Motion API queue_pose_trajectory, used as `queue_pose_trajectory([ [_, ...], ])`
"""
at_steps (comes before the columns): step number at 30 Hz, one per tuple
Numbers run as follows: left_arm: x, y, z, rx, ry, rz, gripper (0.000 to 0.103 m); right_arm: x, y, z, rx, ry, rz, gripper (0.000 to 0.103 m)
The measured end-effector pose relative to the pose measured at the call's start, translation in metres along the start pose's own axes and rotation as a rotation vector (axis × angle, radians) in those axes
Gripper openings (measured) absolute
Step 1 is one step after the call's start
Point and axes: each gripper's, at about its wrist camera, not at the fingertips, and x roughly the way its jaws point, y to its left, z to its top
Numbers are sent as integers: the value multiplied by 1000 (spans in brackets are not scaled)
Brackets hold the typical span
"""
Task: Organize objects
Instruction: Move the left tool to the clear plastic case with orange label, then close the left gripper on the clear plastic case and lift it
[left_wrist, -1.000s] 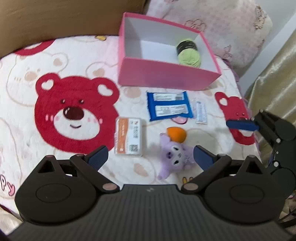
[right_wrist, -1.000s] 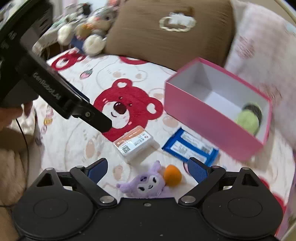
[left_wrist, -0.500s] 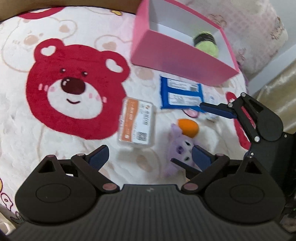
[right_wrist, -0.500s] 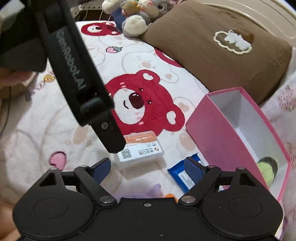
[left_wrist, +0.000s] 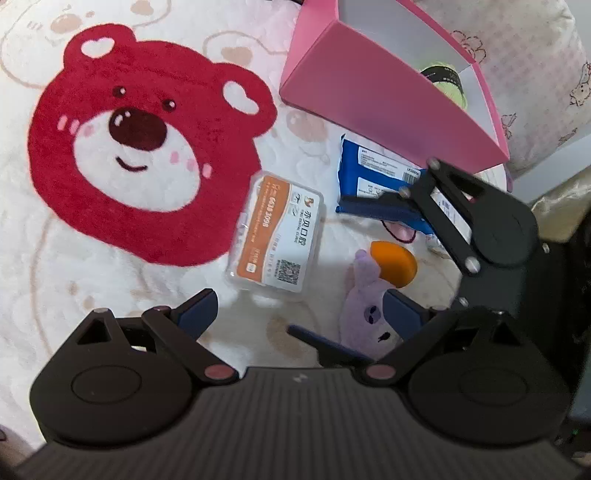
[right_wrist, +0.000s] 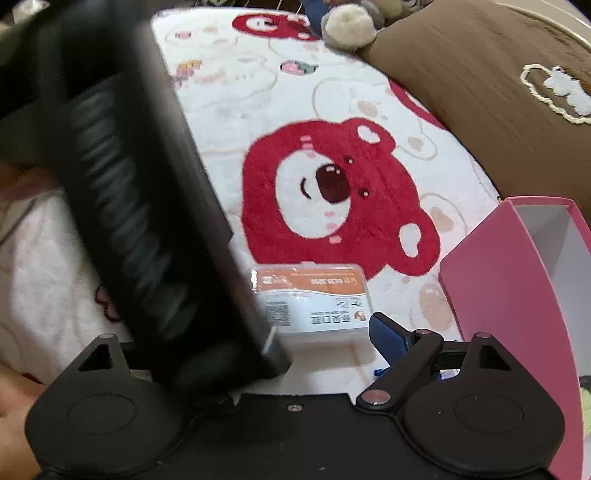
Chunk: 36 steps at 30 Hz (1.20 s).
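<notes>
Both grippers hang open and empty over the bear-print blanket (left_wrist: 110, 258). The left gripper (left_wrist: 299, 314) sits just near of the clear plastic orange-labelled case (left_wrist: 277, 236); the right gripper (left_wrist: 325, 269) straddles the purple plush toy (left_wrist: 364, 314). So close together, their fingers could collide or knock either item aside, away from the pink cardboard box (left_wrist: 373, 96) at the far right.

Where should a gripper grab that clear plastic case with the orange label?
Probably across the two long edges of the clear plastic case, coming straight down. It lies flat on the blanket, label up, with free room along both long sides.
</notes>
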Motion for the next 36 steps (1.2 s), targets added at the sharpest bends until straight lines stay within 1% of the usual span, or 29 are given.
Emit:
queue_pose_trajectory([
  [3, 5, 8, -4, -62, -20, -8, 96, 9, -1, -2, -32, 13, -10, 91],
  [8, 14, 24, -7, -115, -25, 8, 94, 20, -4, -6, -42, 16, 10, 93],
  [11, 16, 34, -8, -160, -49, -22, 92, 28, -10, -6, -26, 30, 19, 94],
  [13, 18, 37, -7, -167, -74, -60, 81, 32, -16, -6, 4, 37, 50, 95],
  [14, 21, 37, -7, -166, -74, -82, 78, 34, -19, -7, 23, 40, 67, 95],
  [17, 25, 41, -5, -196, -76, -82, 74, 41, -24, -9, 44, 50, 88, 95],
  [19, 24, 43, -5, -192, -80, -73, 68, 43, -29, -10, 92, 55, 105, 95],
  [20, 24, 44, -5, -193, -79, -72, 67, 42, -31, -11, 115, 57, 110, 94],
  [23, 28, 50, -5, -224, -42, -75, 65, 36, -33, -15, 183, 41, 115, 94],
  [26, 29, 52, -4, -221, -32, -81, 58, 31, -36, -20, 320, 29, 136, 94],
  [27, 30, 53, -2, -227, -27, -95, 52, 36, -39, -17, 360, 26, 135, 94],
  [29, 31, 53, -2, -228, -26, -104, 51, 39, -37, -17, 415, 25, 108, 94],
  [31, 31, 53, -3, -215, -34, -92, 43, 39, -33, -17, 450, 34, 81, 94],
  [36, 29, 50, -4, -196, -38, -89, 43, 35, -27, -17, 484, 31, 39, 94],
])
